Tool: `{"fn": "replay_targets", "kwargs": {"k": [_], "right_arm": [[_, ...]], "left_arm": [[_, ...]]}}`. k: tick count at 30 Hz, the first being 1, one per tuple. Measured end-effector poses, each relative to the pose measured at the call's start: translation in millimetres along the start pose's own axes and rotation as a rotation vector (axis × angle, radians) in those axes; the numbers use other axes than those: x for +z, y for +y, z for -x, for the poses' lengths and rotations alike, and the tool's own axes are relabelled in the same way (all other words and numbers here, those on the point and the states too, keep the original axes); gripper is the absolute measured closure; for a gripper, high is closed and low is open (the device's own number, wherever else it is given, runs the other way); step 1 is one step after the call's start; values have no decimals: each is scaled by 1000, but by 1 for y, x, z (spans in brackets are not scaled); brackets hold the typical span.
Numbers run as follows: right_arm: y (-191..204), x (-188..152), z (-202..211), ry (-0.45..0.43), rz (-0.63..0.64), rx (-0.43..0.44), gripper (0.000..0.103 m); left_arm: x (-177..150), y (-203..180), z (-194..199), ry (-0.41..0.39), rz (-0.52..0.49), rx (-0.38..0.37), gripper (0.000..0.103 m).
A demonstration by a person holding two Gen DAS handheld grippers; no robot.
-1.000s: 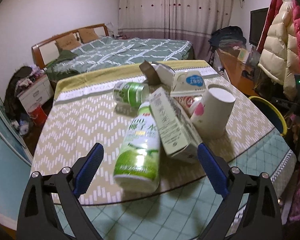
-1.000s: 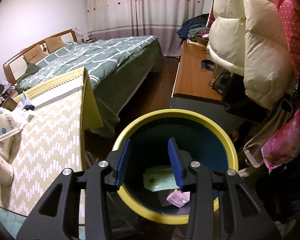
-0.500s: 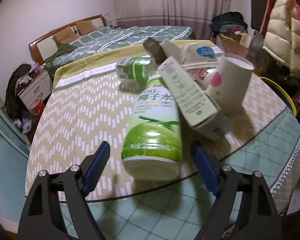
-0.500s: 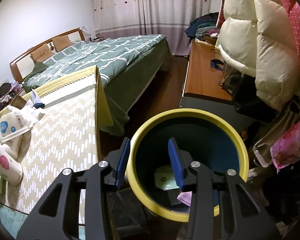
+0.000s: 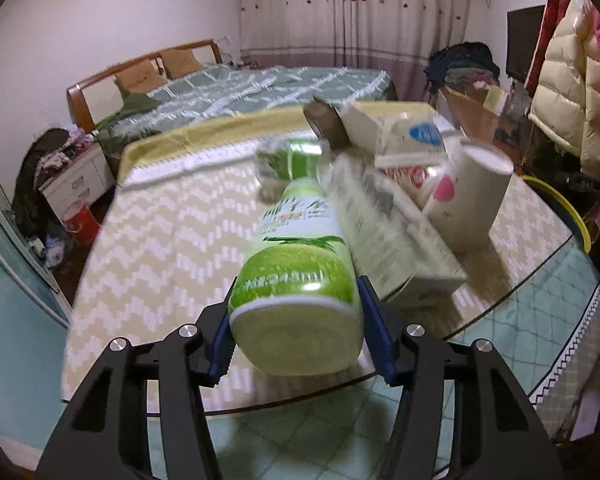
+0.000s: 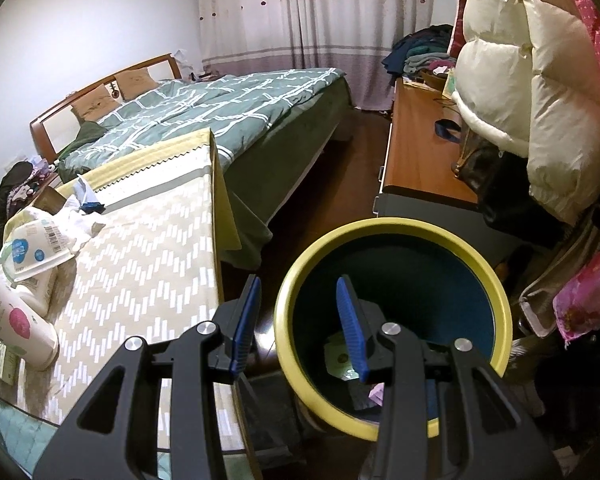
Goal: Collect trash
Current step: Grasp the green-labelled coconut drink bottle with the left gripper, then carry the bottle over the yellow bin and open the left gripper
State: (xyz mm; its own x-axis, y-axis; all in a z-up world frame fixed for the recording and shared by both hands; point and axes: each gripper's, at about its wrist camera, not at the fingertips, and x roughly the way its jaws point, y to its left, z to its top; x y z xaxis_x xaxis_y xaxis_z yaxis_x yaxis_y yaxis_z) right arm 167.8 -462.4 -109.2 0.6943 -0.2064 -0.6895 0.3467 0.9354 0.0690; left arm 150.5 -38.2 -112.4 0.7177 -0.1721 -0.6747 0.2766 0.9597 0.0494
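Clamping its left claw (image 5: 294,340) on the green bottle (image 5: 300,276) at the desk (image 5: 160,248) edge, the person holds the empty, parted right claw (image 6: 296,324) over the bin (image 6: 380,228), already holding scraps, while cups and cartons remain.

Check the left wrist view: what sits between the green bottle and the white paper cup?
A pale carton lies on its side between the green bottle and the white paper cup, blurred in the left wrist view.

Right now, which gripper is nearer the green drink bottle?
Left. The left gripper clamps the green drink bottle near its base; the right gripper hangs over the yellow-rimmed bin.
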Motion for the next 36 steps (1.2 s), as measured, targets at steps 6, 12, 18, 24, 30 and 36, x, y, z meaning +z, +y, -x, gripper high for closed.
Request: {"fn": "replay_targets", "kwargs": {"k": [6, 12, 18, 24, 30, 36], "right_arm": [[5, 1, 4, -9, 7, 12, 65], [8, 3, 6, -14, 9, 14, 65], [8, 4, 6, -14, 8, 11, 65], [7, 3, 3, -5, 7, 4, 65], [3, 6, 3, -5, 0, -2, 65], [1, 11, 15, -37, -7, 11, 65]], "left_arm": [[19, 9, 27, -64, -1, 58, 50], [41, 21, 36, -96, 16, 84, 51], [68, 35, 22, -108, 43, 75, 51], [95, 50, -4, -111, 79, 68, 51], [107, 50, -17, -115, 90, 69, 51], [115, 38, 4, -133, 65, 62, 51]]}}
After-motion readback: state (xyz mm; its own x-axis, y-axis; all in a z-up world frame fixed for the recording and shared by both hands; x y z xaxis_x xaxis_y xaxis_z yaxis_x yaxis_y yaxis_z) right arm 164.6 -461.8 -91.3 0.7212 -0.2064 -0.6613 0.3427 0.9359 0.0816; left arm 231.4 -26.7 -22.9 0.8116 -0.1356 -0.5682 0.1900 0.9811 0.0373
